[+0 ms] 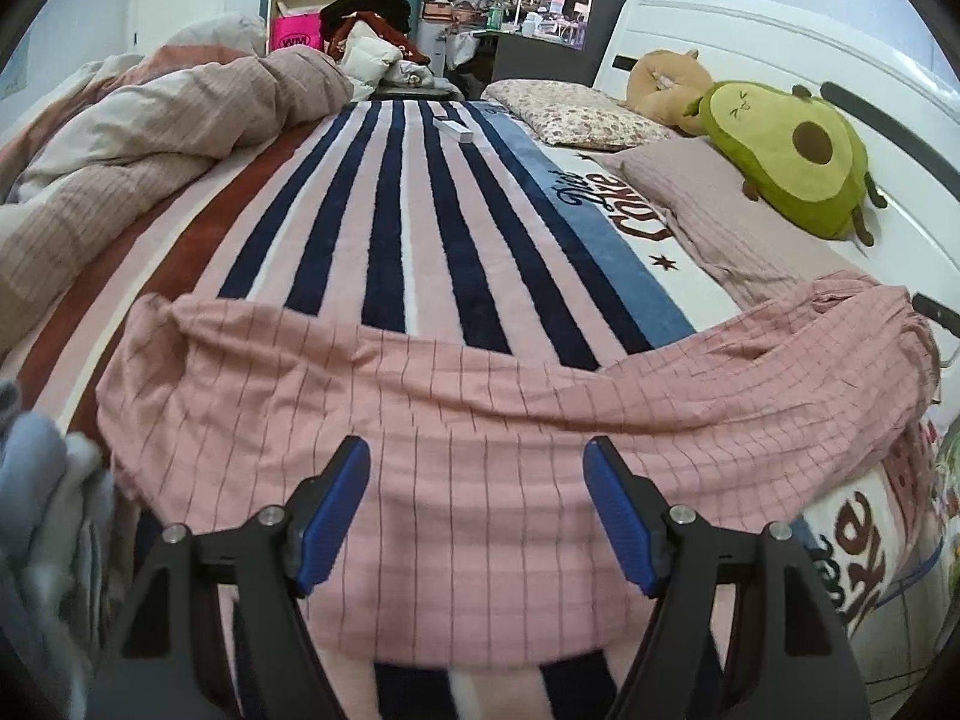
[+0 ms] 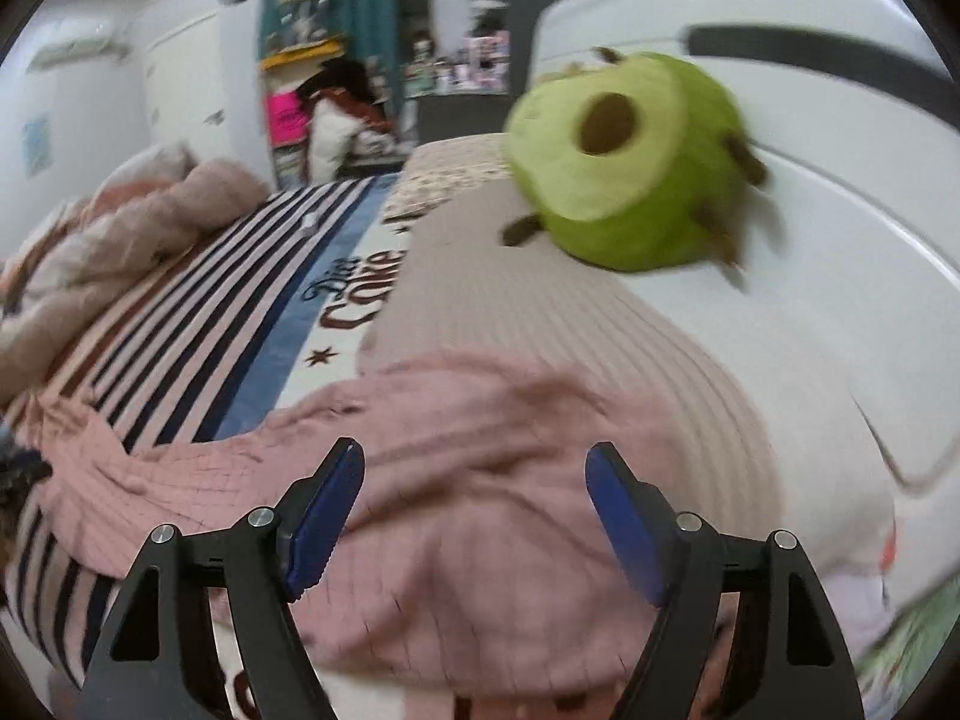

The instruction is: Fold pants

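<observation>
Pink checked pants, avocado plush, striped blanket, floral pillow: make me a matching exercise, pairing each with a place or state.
Things:
1. pink checked pants
2. avocado plush
3. striped blanket
4. floral pillow

Places or states:
A. leaning against the white headboard
B. spread over the bed, under the pants
C. lying unfolded across the blanket
D. beside the tan plush

Pairs: 1-C, 2-A, 3-B, 4-D.

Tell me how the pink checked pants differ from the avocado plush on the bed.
The pink checked pants lie flat and spread across the striped blanket; the avocado plush is plump and leans against the white headboard. The pants are pale pink with thin grid lines; the plush is green with a brown pit. Both are soft fabric, and neither is held.
</observation>
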`<action>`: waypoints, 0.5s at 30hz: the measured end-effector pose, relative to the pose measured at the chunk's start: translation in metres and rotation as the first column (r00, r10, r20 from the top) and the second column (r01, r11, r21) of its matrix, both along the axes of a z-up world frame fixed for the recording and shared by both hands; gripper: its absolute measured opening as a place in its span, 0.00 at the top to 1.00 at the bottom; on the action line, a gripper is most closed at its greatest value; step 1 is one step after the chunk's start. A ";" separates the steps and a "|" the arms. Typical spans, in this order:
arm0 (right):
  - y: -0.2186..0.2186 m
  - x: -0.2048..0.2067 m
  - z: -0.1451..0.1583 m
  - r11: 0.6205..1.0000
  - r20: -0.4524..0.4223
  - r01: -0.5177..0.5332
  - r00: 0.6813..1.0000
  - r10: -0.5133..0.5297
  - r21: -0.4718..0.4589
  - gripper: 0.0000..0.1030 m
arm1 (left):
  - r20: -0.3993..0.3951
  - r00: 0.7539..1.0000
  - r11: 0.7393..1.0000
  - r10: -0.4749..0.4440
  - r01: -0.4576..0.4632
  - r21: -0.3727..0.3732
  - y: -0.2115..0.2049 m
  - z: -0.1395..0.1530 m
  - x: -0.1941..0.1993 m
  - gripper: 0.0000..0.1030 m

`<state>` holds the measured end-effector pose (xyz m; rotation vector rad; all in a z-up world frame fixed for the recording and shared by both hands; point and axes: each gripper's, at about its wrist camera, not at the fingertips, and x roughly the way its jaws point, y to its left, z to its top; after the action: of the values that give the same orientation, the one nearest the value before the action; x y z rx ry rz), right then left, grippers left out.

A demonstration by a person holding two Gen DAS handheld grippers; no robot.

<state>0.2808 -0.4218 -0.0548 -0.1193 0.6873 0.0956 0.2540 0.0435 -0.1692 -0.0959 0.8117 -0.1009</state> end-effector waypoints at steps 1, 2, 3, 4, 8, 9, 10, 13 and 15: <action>0.005 0.007 -0.002 0.999 -0.002 -0.019 1.000 0.019 -0.032 0.29 | -0.004 1.000 1.000 0.000 0.000 0.005 0.001 -0.002 0.005 0.32; 0.012 0.016 -0.003 0.996 -0.009 -0.046 0.999 0.045 -0.074 0.29 | -0.008 1.000 1.000 -0.001 0.001 0.008 0.002 -0.004 0.009 0.32; 0.018 0.025 -0.006 0.990 -0.019 -0.073 0.997 0.071 -0.122 0.29 | -0.015 1.000 1.000 -0.004 0.004 0.011 0.003 -0.008 0.015 0.32; 0.023 0.033 -0.009 0.982 -0.031 -0.099 0.995 0.095 -0.163 0.29 | -0.020 1.000 1.000 -0.006 0.007 0.013 0.004 -0.010 0.018 0.32; 0.032 0.054 -0.026 0.945 -0.182 -0.209 0.969 0.165 -0.251 0.26 | -0.033 0.999 0.999 -0.022 0.023 0.023 0.002 -0.018 0.026 0.32; 0.033 0.052 -0.029 0.941 -0.225 -0.245 0.955 0.192 -0.234 0.27 | -0.037 0.999 0.999 -0.025 0.026 0.026 0.002 -0.020 0.027 0.32; 0.033 0.050 -0.031 0.939 -0.240 -0.258 0.949 0.203 -0.226 0.28 | -0.042 0.999 0.999 -0.027 0.028 0.029 0.001 -0.022 0.027 0.32; 0.035 0.029 -0.032 0.920 -0.261 -0.290 0.939 0.222 -0.262 0.62 | -0.057 0.998 0.999 -0.028 0.030 0.026 0.001 -0.028 0.027 0.32; 0.036 0.019 -0.033 0.919 -0.270 -0.299 0.935 0.228 -0.258 0.83 | -0.065 0.997 0.999 -0.031 0.033 0.029 -0.001 -0.032 0.027 0.32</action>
<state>0.2995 -0.3861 -0.0878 -0.4980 0.9187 0.2716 0.2813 0.0424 -0.2014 -0.0582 0.8789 -0.1160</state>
